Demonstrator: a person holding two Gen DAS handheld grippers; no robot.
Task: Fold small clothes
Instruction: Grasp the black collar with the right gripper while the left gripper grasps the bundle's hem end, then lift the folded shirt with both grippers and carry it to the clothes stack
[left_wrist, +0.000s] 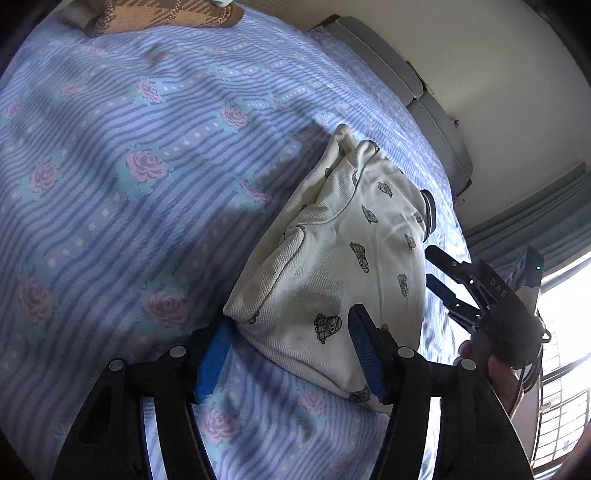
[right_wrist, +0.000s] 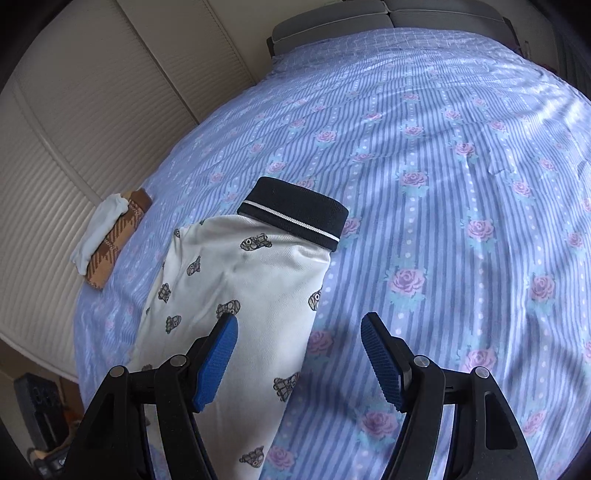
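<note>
Both wrist views close, angled down; share garment (left_wrist: 332, 236).

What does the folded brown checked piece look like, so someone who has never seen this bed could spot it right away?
Start from the bed with the blue striped rose sheet and go to its edge beside the ribbed beige wall. There lies a narrow folded brown checked cloth with a white piece on it. Unlike the nearby white printed garment, it is brown and checked.

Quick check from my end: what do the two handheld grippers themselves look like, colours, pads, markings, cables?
Both are black frames with silver pivot bolts and ribbed blue pads on the fingers. Left gripper; right gripper. Seen from the left wrist camera, the right one carries white "DAS" lettering, a small green light and a dark cable trailing from its body.
</note>
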